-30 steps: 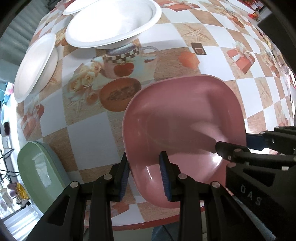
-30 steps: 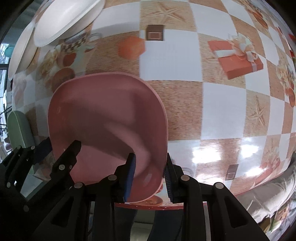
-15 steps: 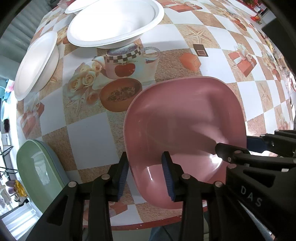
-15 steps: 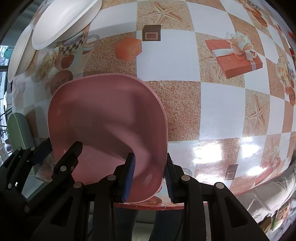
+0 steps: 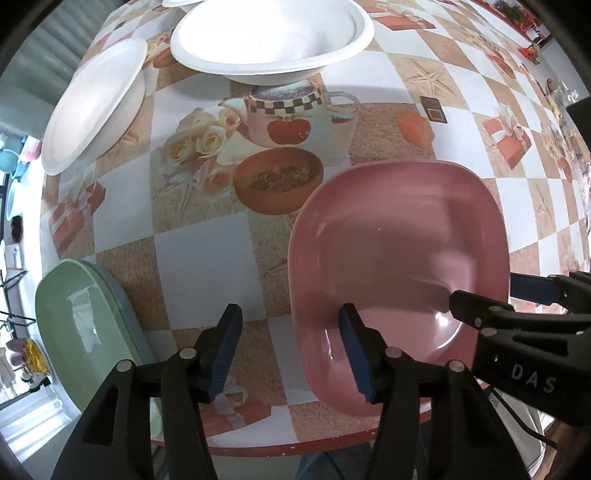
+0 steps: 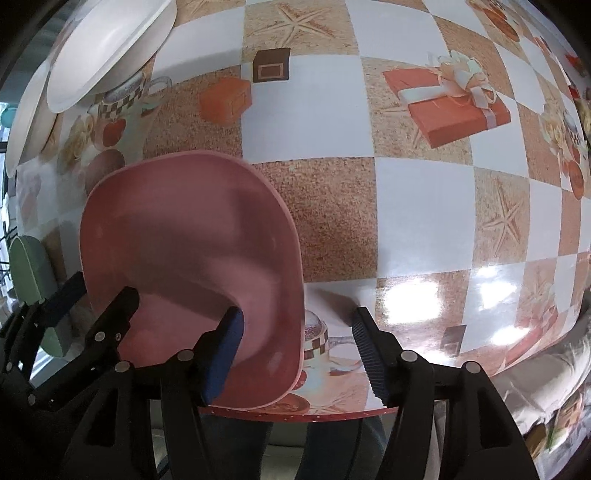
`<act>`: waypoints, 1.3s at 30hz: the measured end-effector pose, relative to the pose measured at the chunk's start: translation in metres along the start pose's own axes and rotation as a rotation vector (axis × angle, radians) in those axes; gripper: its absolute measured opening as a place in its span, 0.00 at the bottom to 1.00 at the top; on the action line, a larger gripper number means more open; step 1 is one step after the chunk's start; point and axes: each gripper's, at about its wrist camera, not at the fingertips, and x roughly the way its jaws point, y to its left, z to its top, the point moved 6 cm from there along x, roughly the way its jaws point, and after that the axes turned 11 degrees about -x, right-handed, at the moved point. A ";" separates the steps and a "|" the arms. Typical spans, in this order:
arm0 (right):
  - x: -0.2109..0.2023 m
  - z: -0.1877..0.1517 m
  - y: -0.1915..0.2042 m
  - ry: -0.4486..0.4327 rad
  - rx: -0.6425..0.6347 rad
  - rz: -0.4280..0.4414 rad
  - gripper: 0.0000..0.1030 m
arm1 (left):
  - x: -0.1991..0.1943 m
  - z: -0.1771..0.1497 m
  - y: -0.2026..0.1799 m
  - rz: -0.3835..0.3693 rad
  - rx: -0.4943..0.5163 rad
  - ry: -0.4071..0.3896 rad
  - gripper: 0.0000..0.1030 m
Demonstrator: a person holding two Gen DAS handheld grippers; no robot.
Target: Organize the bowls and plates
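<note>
I had both grippers, left gripper (image 5: 290, 347) and right gripper (image 6: 297, 349), spread wide and gripping nothing, straddling the pink plate (image 5: 397, 258) at the table's (image 5: 192, 254) near edge, green plate (image 5: 79, 332) and white bowls (image 5: 269, 35) unstacked — barely started, I judged.

A glossy pink rounded-square plastic plate (image 5: 399, 258) lies upright at the table's near edge. Two white round bowls (image 5: 269, 37) (image 5: 92, 107) sit farther back; a pale green plate (image 5: 85, 332) rests leftward.
</note>
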 end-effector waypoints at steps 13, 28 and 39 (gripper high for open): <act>0.024 -0.003 -0.034 0.042 0.152 0.033 1.00 | 0.003 0.009 0.004 -0.032 -0.055 0.019 0.81; 0.026 0.000 -0.028 0.029 0.109 0.018 1.00 | 0.010 0.013 0.003 -0.053 -0.112 0.009 1.00; 0.022 0.004 -0.023 0.033 0.095 0.010 1.00 | 0.010 0.018 0.013 -0.023 -0.116 0.049 1.00</act>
